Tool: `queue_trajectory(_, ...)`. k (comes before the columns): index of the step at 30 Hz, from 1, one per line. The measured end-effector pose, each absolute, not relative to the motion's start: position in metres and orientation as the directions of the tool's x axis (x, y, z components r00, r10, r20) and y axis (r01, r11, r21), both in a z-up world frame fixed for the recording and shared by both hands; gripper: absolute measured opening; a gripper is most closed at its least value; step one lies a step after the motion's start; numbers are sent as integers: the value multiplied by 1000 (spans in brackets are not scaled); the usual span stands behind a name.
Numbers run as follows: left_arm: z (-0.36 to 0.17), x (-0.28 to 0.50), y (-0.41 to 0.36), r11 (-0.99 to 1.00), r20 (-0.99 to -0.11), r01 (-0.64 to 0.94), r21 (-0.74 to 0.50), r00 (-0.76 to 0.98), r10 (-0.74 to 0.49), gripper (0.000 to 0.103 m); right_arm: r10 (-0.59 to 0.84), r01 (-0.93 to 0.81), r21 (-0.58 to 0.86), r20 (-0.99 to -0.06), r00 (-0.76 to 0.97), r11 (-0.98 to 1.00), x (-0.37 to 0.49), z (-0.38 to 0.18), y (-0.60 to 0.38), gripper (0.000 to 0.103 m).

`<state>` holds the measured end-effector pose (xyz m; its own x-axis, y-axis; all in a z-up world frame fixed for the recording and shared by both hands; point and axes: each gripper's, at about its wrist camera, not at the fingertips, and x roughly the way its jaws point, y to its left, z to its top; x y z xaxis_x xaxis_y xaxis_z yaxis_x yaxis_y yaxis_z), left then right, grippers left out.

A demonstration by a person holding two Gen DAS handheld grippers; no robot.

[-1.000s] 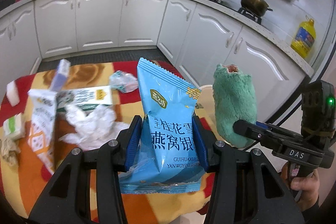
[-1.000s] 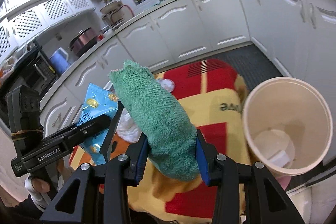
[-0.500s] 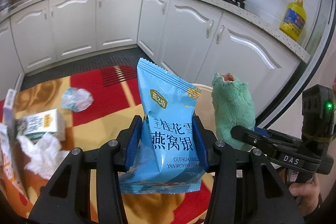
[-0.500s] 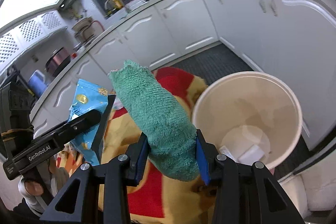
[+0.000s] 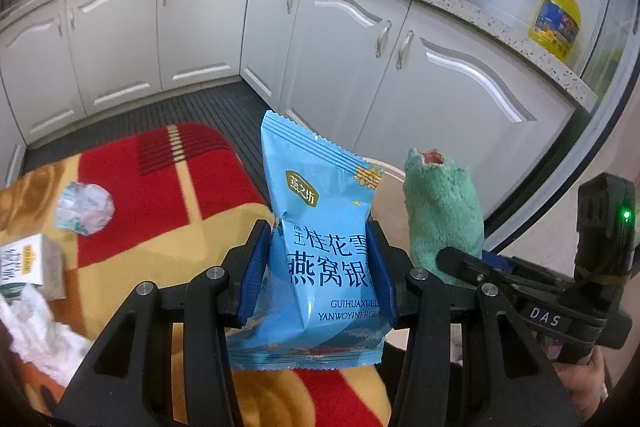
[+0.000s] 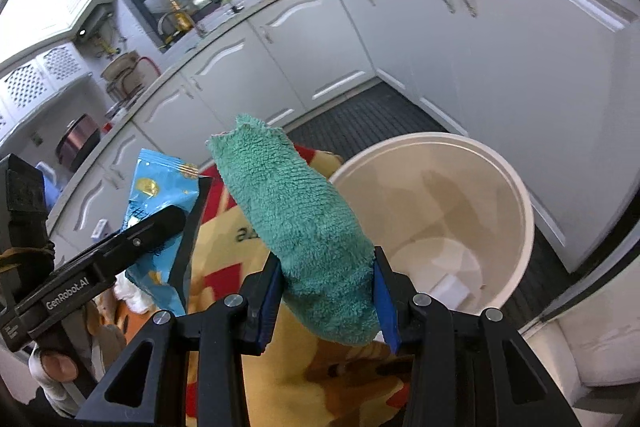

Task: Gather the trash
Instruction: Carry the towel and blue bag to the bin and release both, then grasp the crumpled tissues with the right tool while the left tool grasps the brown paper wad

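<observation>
**Desk:** Where's the trash?

**Operator:** My left gripper (image 5: 318,281) pinches the blue snack packet (image 5: 320,247); my right gripper (image 6: 326,301) clamps the green cloth (image 6: 304,227) beside the bin (image 6: 516,187). Released early, both may land on the tablecloth (image 5: 160,211), though the packet hides the rim.

Patterned cloth (image 5: 168,223) bears crumpled wrapper (image 5: 84,209), carton (image 5: 30,265)

Blue packet (image 5: 320,267) reads "GUIHUAXUE"; gripper bodies read "DAS" and "GenRobot.AI".
</observation>
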<state>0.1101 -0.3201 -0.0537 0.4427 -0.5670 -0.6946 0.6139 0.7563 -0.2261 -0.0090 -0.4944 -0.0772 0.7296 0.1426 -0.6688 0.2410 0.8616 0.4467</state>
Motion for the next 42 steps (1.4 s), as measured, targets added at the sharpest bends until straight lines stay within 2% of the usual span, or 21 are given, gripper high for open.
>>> queue_trajectory(6,-76,128,-334,764,-702,567,-309,406,-585,48,107,313,432,-712,694,846,-3,-99,-504,40)
queue_trajectory(9,-86,132,-341,771,-700,550,-321,410,-584,58,100,336,434,-723,684,836,2,-108,-508,41)
queue_trajectory(11,-89,133,-344,760,-689,559,-331,408,-599,67,76,357,420,-729,680,834,5,-112,-510,46)
queue_trajectory(13,-93,135,-345,735,-680,574,-361,378,-628,70,52,374,402,-736,675,836,7,-114,-512,56)
queue_trajectory(26,-84,124,-317,758,-682,566,-325,415,-602,70,55,358,384,-744,666,851,4,-109,-502,59)
queue_trajectory(30,-75,117,-302,784,-668,547,-293,469,-578,70,28,345,350,-735,677,871,4,-100,-491,69)
queue_trajectory(42,-54,91,-239,864,-624,465,-192,622,-473,70,-21,275,242,-714,700,931,10,-69,-434,72)
